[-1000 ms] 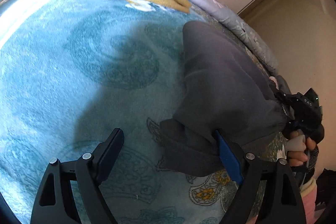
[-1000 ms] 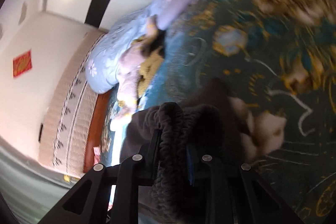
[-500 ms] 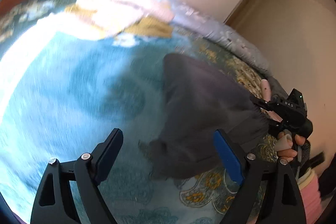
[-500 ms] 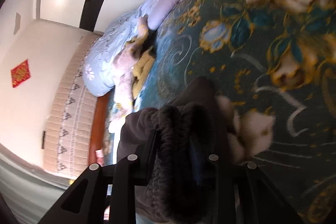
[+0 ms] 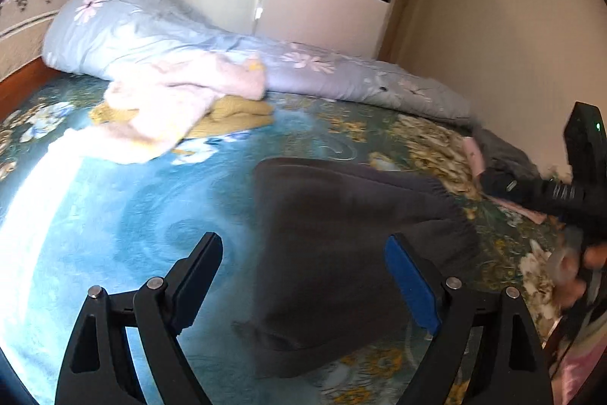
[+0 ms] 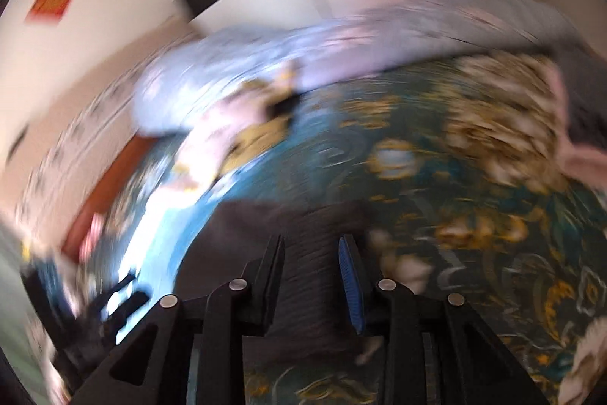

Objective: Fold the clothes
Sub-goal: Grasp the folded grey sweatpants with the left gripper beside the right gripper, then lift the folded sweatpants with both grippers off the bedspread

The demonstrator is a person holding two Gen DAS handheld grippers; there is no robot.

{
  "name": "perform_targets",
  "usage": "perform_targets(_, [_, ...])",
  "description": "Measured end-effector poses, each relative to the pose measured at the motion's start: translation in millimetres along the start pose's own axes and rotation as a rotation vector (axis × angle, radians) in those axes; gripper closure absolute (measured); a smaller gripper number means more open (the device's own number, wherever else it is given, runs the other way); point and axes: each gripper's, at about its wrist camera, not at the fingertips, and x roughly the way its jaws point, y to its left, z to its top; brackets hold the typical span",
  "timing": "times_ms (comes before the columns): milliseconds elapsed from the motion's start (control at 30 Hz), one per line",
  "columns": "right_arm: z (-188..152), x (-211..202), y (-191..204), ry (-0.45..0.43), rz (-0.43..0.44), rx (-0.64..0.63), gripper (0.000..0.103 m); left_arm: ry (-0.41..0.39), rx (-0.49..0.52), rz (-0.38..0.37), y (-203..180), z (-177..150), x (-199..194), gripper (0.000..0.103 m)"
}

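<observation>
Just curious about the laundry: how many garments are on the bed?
3 clear: dark grey garment nearest, pink one by the blue quilt, mustard one under it. More may lie at the right edge.

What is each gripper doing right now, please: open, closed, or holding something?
Left gripper: open, empty, above the dark grey garment.
Right gripper: jaws part-open, nothing clamped; the garment lies below it.
</observation>
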Motion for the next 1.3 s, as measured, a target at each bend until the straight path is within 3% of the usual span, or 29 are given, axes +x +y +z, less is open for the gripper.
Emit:
perform_targets(133, [-23,17,20,0.036,-0.033,-0.115,0.07,0.049,0.024,-0.058,-6,3,14,0.015])
perform_targets(267, [-37,38,2,0.11,-0.061,-0.074,0.07,0.127,-0.005,-0.104,-5,-6,39,0.015])
perform_targets(600, [-50,61,-14,0.148,-0.077,-0.026,0.072,0.239,-0.119,-0.109,15,-31,65,0.015])
perform_targets(733, [-51,64,-15,0.154,-0.081,-0.025,0.072,0.157,-0.154,-0.062,25,-24,41,0.015])
perform_targets(833, [-50,65,-17,0.155,-0.073,-0.015,0.072,0.105,-0.124,-0.118,18,-17,28,0.015])
perform_targets(933, [-50,65,-16,0.156,-0.079,-0.012,0.072,0.113,-0.075,-0.208,-1,-17,31,0.015])
perform_targets(1067, [-51,63,-16,0.156,-0.071,0.003,0.072,0.16,-0.015,-0.141,-14,-27,49,0.015])
perform_targets(1300, [-24,44,-5,0.135,-0.05,0.012,0.072,0.159,-0.078,-0.186,-4,-26,48,0.015])
